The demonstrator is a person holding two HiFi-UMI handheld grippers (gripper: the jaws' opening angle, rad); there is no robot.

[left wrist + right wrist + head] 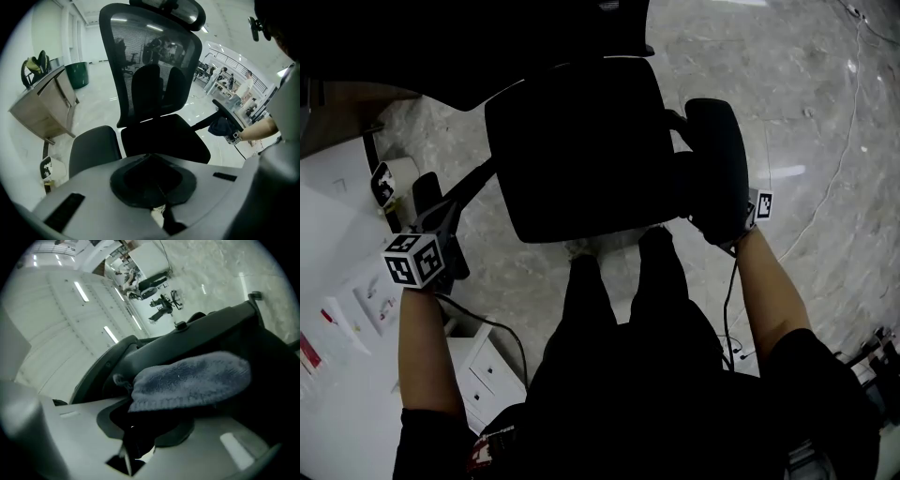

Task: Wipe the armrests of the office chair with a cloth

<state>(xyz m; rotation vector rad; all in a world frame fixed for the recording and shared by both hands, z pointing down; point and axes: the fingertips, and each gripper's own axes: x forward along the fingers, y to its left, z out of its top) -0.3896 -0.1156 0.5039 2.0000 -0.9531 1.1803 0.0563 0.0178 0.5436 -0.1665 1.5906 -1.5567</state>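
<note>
Right gripper [140, 401] has its jaws clamped down on a blue-grey cloth [187, 380], and the cloth is pressed onto the near end of the right armrest [717, 141] of the office chair [581, 141]. Left gripper [150, 161] has its jaws closed together with nothing in them. It's held up on the left side of the chair, just beside the left armrest [93, 150], and I can't tell if it touches. It looks across the seat [164, 140] at the mesh backrest [150, 61]. The person's legs [623, 281] are right at the seat's near edge. There's a marble floor [825, 112] underneath and a white surface [337, 309] with 2 drawers [487, 375] off to the left.
</note>
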